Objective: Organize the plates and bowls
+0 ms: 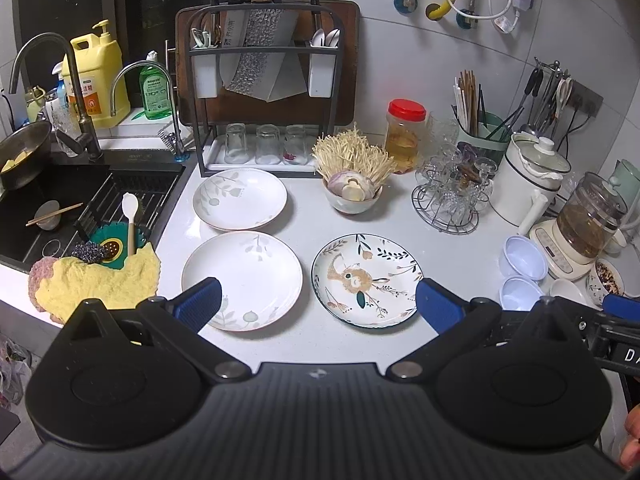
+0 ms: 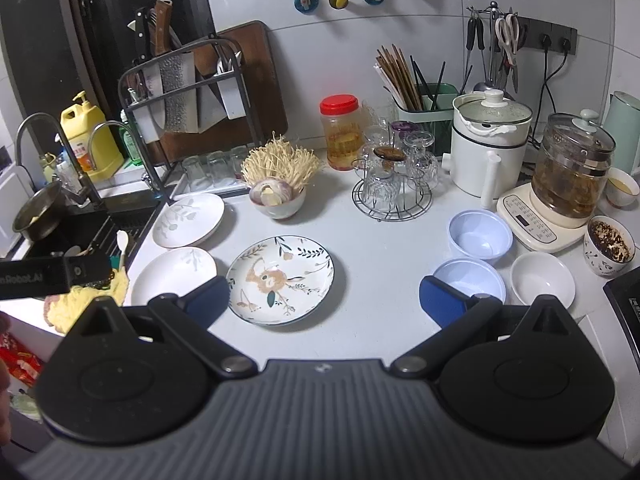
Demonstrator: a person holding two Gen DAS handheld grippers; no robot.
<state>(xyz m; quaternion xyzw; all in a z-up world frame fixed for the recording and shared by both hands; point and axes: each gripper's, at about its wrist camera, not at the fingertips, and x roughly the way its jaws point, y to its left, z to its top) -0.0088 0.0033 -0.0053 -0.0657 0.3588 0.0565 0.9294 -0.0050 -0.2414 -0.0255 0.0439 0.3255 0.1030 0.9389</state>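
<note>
Both the left gripper [image 1: 318, 300] and right gripper [image 2: 324, 300] gape wide and empty (nothing gripped), so a careless pinch risks skidding the glazed patterned plate [image 2: 280, 278] into the white plates [image 2: 174, 276].

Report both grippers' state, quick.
Left gripper: jaws wide open, holding nothing.
Right gripper: jaws wide open, holding nothing.

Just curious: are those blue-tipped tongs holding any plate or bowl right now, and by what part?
Nothing is held. The left tongs and right tongs both stand wide open above the counter, touching no dish.
</note>
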